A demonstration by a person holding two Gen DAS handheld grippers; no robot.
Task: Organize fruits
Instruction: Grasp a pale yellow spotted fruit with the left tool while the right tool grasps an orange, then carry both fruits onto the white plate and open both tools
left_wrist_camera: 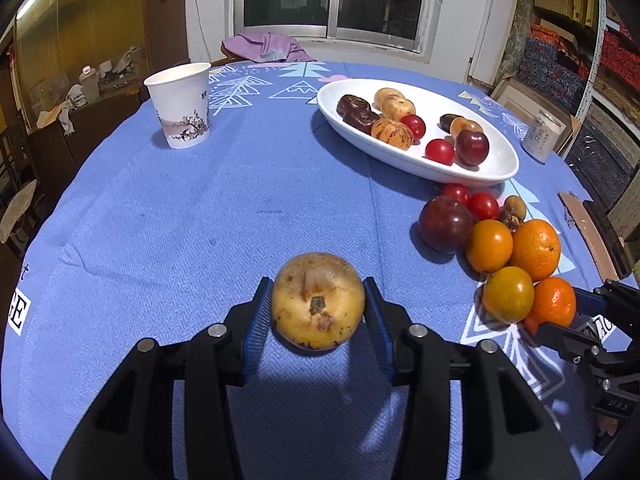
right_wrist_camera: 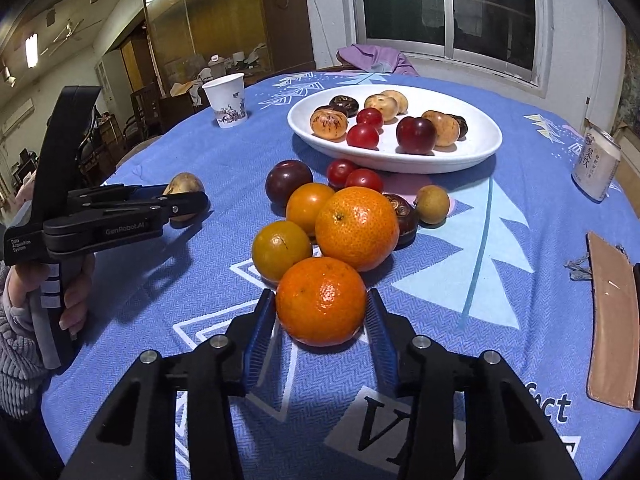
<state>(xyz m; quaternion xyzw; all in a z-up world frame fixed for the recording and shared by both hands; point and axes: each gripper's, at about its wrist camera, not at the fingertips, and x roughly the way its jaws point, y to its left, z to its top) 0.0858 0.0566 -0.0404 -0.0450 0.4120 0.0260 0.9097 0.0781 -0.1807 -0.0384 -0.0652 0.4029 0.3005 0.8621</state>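
Note:
My left gripper (left_wrist_camera: 319, 300) is shut on a yellow-brown pear (left_wrist_camera: 318, 300), held low over the blue tablecloth; it also shows in the right wrist view (right_wrist_camera: 184, 194). My right gripper (right_wrist_camera: 321, 306) is shut on an orange mandarin (right_wrist_camera: 321, 300), which sits at the near end of a fruit pile (right_wrist_camera: 340, 208) of oranges, a dark plum and cherry tomatoes. A white oval plate (right_wrist_camera: 460, 160) behind the pile holds several fruits: tomatoes, a plum, brown and yellow ones. In the left wrist view the pile (left_wrist_camera: 492, 240) and plate (left_wrist_camera: 400, 156) lie to the right.
A paper cup (left_wrist_camera: 182, 104) stands at the far left of the table. A drink can (right_wrist_camera: 596, 168) stands at the right edge. A brown flat object (right_wrist_camera: 612, 320) lies at the near right. A purple cloth (right_wrist_camera: 376, 58) lies at the back by the window.

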